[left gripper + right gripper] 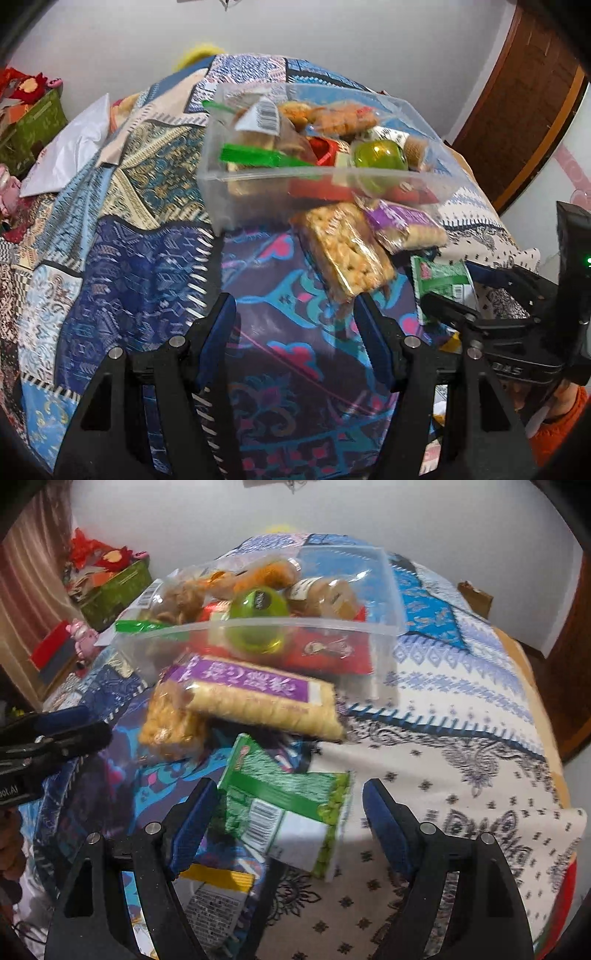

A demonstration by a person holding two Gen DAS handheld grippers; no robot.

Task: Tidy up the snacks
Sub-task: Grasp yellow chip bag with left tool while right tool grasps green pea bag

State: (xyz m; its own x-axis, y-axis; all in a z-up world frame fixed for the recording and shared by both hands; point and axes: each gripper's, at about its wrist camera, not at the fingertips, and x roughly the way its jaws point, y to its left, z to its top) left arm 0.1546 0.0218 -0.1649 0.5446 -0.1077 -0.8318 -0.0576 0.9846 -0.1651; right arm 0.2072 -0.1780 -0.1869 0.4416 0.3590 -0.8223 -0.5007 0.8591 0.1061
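Note:
A clear plastic bin (221, 184) (388, 602) stands on the patchwork cloth, filled with snack bags and a green round container (380, 157) (258, 605). In front of it lie a clear pack of puffed snacks (343, 247) (170, 723), a purple-labelled biscuit pack (402, 221) (258, 698) and a green packet (439, 284) (288, 805). My left gripper (295, 317) is open and empty, just short of the puffed snack pack. My right gripper (290, 801) is open, its fingers either side of the green packet without gripping it.
A yellow-topped packet (218, 890) lies under the right gripper's left finger. A green box (33, 125) (114, 590) with red items stands at the far left. A white sheet (70, 147) lies on the cloth. A wooden door (524, 92) is at right.

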